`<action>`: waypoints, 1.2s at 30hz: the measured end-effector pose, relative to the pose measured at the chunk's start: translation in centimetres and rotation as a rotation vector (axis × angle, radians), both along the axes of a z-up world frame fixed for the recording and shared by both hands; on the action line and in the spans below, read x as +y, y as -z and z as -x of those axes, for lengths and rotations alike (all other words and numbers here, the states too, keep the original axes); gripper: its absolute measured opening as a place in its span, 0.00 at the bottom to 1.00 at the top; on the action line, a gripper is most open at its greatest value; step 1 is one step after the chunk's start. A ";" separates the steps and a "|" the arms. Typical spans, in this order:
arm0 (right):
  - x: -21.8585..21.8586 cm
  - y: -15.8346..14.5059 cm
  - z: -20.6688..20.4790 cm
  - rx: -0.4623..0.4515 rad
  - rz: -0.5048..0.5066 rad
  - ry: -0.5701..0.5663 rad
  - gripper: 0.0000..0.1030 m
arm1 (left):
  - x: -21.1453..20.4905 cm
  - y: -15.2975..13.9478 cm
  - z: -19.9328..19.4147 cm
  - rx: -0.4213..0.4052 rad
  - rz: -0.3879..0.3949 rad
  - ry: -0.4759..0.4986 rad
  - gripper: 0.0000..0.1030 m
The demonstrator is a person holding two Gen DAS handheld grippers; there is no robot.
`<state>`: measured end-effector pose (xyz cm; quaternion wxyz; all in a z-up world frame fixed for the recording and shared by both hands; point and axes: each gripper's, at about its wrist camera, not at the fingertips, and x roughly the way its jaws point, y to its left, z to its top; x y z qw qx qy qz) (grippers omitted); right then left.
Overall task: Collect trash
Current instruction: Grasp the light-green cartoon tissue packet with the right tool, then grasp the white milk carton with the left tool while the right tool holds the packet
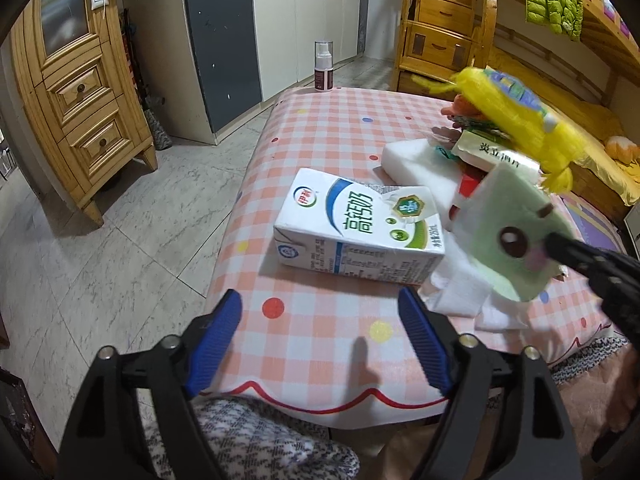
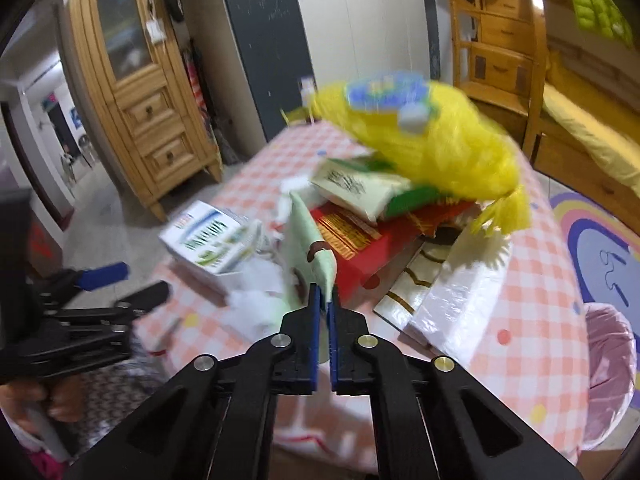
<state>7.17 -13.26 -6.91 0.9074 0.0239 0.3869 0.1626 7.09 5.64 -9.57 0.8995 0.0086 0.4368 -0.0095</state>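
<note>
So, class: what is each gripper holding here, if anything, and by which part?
The right gripper is shut on the green cloth, pinching its near edge. The left gripper is open and holds nothing; the milk carton lies ahead of it.

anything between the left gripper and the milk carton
Nothing visible. The left gripper is open over bare checked tablecloth, and the milk carton lies just beyond its fingertips, unobstructed.

Milk carton (image 1: 356, 226) lies left of foam block (image 1: 416, 160).

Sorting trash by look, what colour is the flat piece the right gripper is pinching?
Pale green flat piece, with a cartoon face; clearest in the left wrist view.
</note>
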 end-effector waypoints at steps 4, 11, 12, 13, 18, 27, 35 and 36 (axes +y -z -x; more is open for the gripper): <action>-1.1 -2.2 2.3 -0.048 0.010 0.010 0.02 | -1.4 0.2 -0.3 0.004 0.007 0.023 0.80; -2.8 -4.0 4.0 -0.114 0.043 0.076 0.02 | -4.3 1.0 -2.2 0.003 -0.019 0.055 0.80; -3.0 -4.1 4.2 -0.118 0.040 0.081 0.02 | -4.6 1.3 -2.6 0.006 -0.046 0.046 0.80; -3.2 -4.4 4.4 -0.124 0.038 0.086 0.02 | -4.5 1.4 -2.8 0.009 -0.054 0.040 0.80; -4.3 -5.6 5.4 -0.162 0.051 0.106 0.02 | -2.7 1.8 -2.6 0.037 -0.068 0.012 0.78; -5.7 -5.7 5.3 -0.171 0.015 0.145 0.02 | -0.8 0.9 -2.3 0.030 -0.008 -0.011 0.94; -6.2 -5.8 5.6 -0.172 0.009 0.151 0.02 | -2.8 2.0 -6.3 0.037 0.007 -0.048 0.93; -6.3 -5.7 5.6 -0.172 0.009 0.152 0.02 | -3.0 2.2 -6.7 0.038 0.016 -0.041 0.93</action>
